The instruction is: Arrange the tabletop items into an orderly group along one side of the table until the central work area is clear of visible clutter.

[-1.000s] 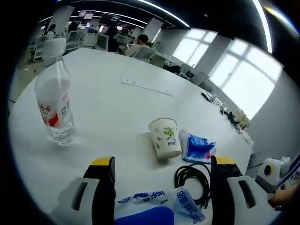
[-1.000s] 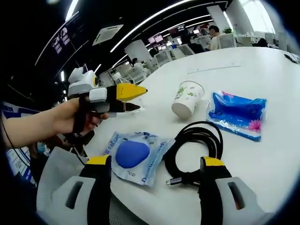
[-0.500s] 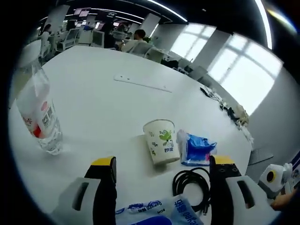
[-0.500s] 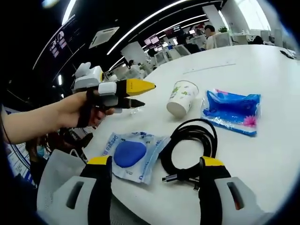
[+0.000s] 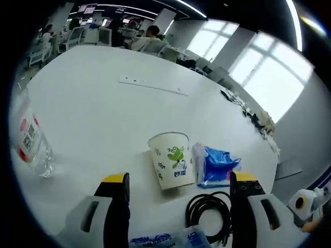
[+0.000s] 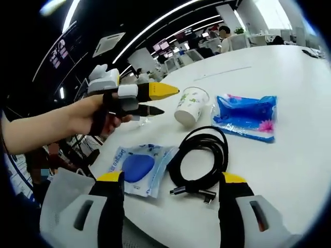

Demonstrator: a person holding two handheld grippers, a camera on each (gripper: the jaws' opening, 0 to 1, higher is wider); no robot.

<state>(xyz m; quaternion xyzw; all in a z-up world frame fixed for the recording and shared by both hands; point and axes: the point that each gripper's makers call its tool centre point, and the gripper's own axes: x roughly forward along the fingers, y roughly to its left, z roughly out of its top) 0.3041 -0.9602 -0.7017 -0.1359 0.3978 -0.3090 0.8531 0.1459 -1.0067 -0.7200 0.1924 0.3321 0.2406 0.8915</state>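
Observation:
A white paper cup (image 5: 171, 160) with a green leaf print stands on the white table (image 5: 103, 113). A blue tissue pack (image 5: 214, 166) lies beside it, and a coiled black cable (image 5: 209, 212) lies nearer to me. At the left stands a clear water bottle (image 5: 31, 142). My left gripper (image 5: 181, 206) hangs open above the table, short of the cup. In the right gripper view a hand holds that left gripper (image 6: 164, 101) just left of the cup (image 6: 189, 106). My right gripper (image 6: 173, 206) is open over the cable (image 6: 199, 160) and a blue packet (image 6: 137, 168); the tissue pack (image 6: 245, 116) lies beyond.
A long white strip (image 5: 152, 86) lies farther out on the table. Small dark items (image 5: 256, 121) sit along the far right edge. Office chairs and desks stand behind the table. A person's bare forearm (image 6: 36, 132) reaches in from the left.
The left gripper has moved forward and to the right, closer to the cup; the bottle has slipped to its view's left edge. Both grippers stay open and the items have not moved.

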